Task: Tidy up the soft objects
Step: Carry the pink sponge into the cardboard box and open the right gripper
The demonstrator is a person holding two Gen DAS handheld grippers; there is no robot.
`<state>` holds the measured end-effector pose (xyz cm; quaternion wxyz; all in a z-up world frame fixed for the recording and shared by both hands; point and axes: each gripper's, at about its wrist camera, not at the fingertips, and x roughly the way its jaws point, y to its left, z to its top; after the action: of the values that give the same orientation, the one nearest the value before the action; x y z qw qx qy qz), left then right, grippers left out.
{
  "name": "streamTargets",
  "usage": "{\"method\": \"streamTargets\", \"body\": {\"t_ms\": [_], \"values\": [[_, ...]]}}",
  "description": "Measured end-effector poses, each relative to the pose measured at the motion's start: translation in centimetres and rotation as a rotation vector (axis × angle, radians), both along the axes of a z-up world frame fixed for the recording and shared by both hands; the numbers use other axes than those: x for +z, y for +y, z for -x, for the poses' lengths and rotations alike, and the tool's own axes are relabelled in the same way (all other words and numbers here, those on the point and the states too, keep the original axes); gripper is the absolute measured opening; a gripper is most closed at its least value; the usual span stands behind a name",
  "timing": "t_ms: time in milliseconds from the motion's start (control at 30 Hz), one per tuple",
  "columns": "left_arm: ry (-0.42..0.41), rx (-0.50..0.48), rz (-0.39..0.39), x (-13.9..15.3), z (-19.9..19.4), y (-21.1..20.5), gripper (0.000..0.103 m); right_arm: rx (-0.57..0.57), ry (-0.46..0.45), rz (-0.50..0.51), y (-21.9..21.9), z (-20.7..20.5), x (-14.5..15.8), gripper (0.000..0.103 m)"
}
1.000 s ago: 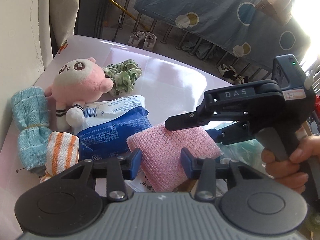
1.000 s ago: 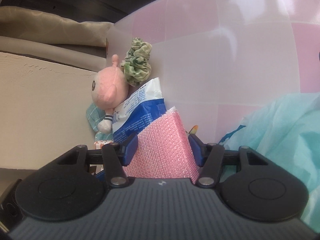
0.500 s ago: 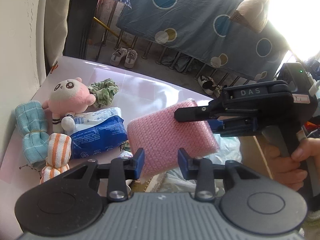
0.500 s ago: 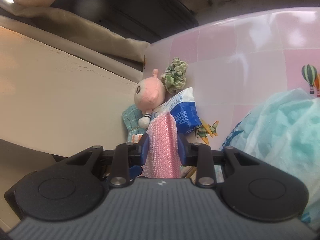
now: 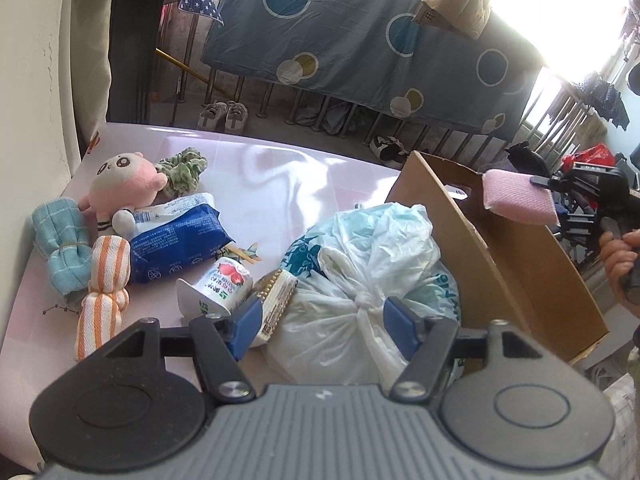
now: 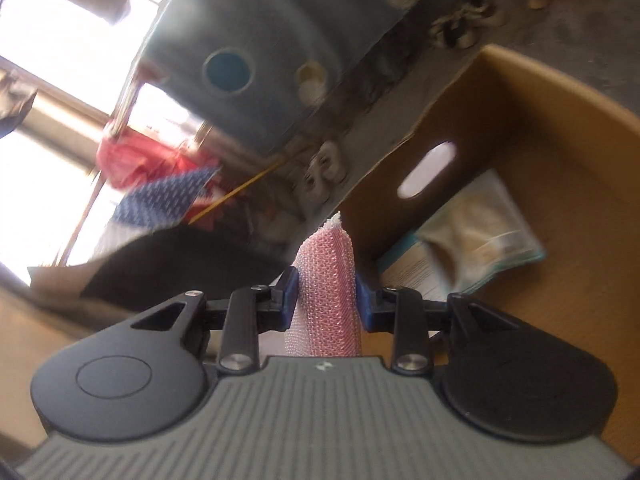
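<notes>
The right gripper [image 6: 326,296] has its jaws clenched on the pink sponge [image 6: 326,280], held upright, with the open cardboard box [image 6: 560,240] lying ahead and below them

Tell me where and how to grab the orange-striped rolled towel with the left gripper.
Grip the orange-striped rolled towel at its pinched waist, where it narrows between two bulges. It lies flat near the table's left edge, beside the blue towel, so come from above with the open left gripper, jaws across the roll. That narrow part probably fits between the pads best.
</notes>
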<state>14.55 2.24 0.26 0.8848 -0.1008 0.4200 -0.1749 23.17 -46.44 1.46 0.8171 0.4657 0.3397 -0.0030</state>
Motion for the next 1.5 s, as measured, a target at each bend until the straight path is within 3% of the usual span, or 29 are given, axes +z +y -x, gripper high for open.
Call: {"method": "streamTargets", "body": {"t_ms": [133, 267, 333, 367, 633, 833, 1000, 1267, 1500], "values": [[0.012, 0.007, -0.021, -0.5, 0.3, -0.2, 0.068, -0.209, 0.041, -0.004, -4.1, 0.5, -3.3, 0.029], [0.019, 0.015, -0.033, -0.7, 0.3, -0.3, 0.068, -0.339, 0.028, 0.053, -4.7, -0.8, -5.9, 0.033], [0.013, 0.017, -0.041, -0.7, 0.3, -0.1, 0.068, -0.339, 0.08, 0.095, -4.3, -1.3, -7.2, 0.056], [0.01, 0.018, -0.043, -0.6, 0.4, 0.0, 0.068, -0.337, 0.107, 0.104, -3.9, -1.4, -7.8, 0.06], [0.015, 0.02, -0.03, -1.1, 0.2, 0.5, 0.068, -0.239, 0.216, 0.124, -3.4, 0.6, -10.0, 0.065], [0.009, 0.02, -0.046, -1.2, 0.6, 0.5, 0.068, -0.202, 0.163, 0.137, -3.7, 0.8, -8.1, 0.061], [0.02, 0.039, -0.06, -1.5, 0.7, 1.0, 0.068, -0.075, 0.106, 0.124, -2.7, -4.2, -6.8, 0.061], [0.042, 0.073, -0.098, -2.0, 0.3, 2.0, 0.068, 0.123, 0.182, 0.179, -0.3, -12.6, -8.6, 0.061], [0.054, 0.069, -0.085, -2.5, -0.1, 2.2, 0.068, 0.125, 0.31, 0.237, -1.2, -11.4, -10.2, 0.06]]}}
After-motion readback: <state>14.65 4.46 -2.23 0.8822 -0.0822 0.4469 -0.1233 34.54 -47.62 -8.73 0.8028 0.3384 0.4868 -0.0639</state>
